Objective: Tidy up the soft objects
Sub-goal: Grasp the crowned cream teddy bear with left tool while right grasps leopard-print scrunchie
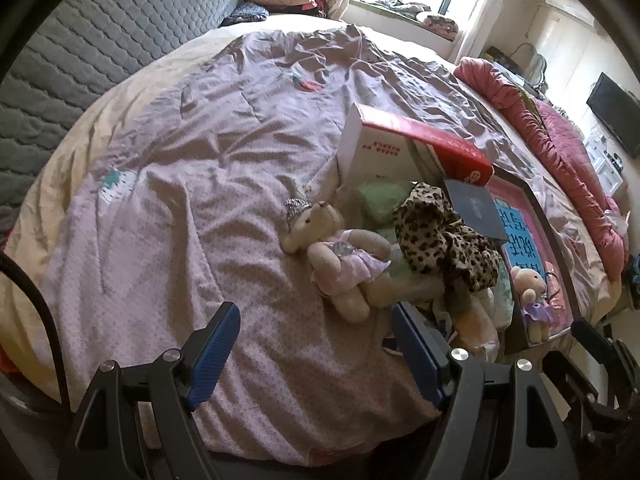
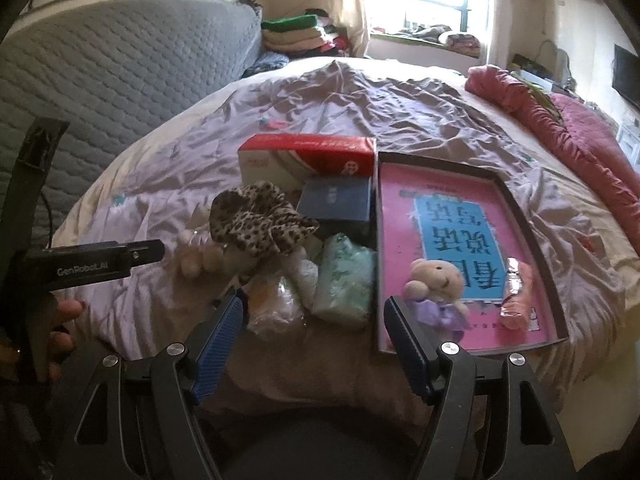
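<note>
Blue-padded left gripper [image 1: 316,354] hangs wide apart and empty over the bedspread [image 1: 168,200], low in frame.
Dressed teddy bear [image 1: 340,256] lies just above, centre-right; right gripper [image 2: 314,350] likewise gapes, holding nothing. Best pinch the bear's torso squarely, clear of the leopard scrunchie [image 1: 444,240].

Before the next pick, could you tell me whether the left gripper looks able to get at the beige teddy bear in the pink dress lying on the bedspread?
Probably yes: the left gripper is open and empty, and the beige teddy bear in the pink dress lies uncovered just ahead, with only the leopard-print fabric beside it.
</note>
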The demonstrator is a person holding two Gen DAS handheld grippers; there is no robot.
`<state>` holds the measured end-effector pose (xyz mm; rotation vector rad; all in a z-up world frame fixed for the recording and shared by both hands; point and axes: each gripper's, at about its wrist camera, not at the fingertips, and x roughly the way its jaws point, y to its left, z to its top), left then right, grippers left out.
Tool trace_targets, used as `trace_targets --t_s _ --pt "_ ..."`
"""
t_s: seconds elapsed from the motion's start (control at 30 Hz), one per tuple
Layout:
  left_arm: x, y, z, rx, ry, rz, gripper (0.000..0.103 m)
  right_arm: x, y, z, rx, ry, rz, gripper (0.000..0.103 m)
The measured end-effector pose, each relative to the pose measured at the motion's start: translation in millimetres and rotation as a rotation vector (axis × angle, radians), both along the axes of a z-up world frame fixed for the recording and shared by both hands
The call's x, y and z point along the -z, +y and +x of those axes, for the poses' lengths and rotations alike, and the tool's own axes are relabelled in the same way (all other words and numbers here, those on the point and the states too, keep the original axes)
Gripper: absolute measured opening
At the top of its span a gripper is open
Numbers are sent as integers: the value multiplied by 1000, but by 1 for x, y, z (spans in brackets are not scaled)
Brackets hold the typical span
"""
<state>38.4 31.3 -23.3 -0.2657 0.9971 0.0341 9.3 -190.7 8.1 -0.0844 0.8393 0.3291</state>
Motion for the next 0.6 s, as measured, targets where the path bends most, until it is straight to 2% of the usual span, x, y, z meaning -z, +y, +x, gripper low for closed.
trace_targets --t_s 0.27,0.37,0.6 --pt "10 25 4 -88 -40 -92 77 8 12 13 -19 -7 17 75" --pt "15 32 8 -106 -47 -152 77 12 19 20 -32 -6 21 75" --pt "34 28 27 -99 -7 -190 77 20 36 44 -39 -23 -15 75"
